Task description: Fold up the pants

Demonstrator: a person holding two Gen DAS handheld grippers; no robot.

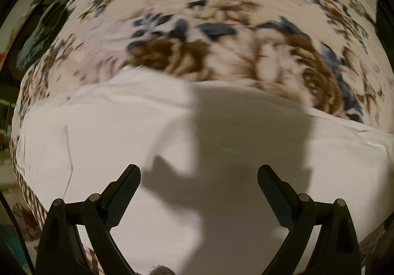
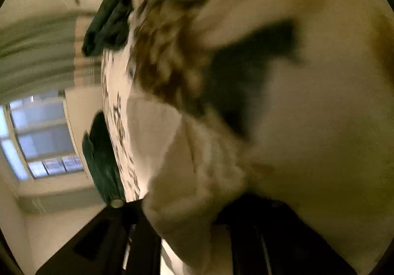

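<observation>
left gripper (image 1: 199, 176) jaws wide apart over white pants (image 1: 98, 142) on floral bed cover (image 1: 221, 16); right gripper (image 2: 192, 221) jaws clamped on pants fabric, blurry.

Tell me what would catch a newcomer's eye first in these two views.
In the left wrist view, the white pants fill the lower half, crossed by a big dark shadow, with the open left claw hanging over them. Behind lies a flowered bedspread in brown and blue. The right wrist view is blurred and tilted: pale cloth bunches between the right claw's fingers, with a bright window at left.
</observation>
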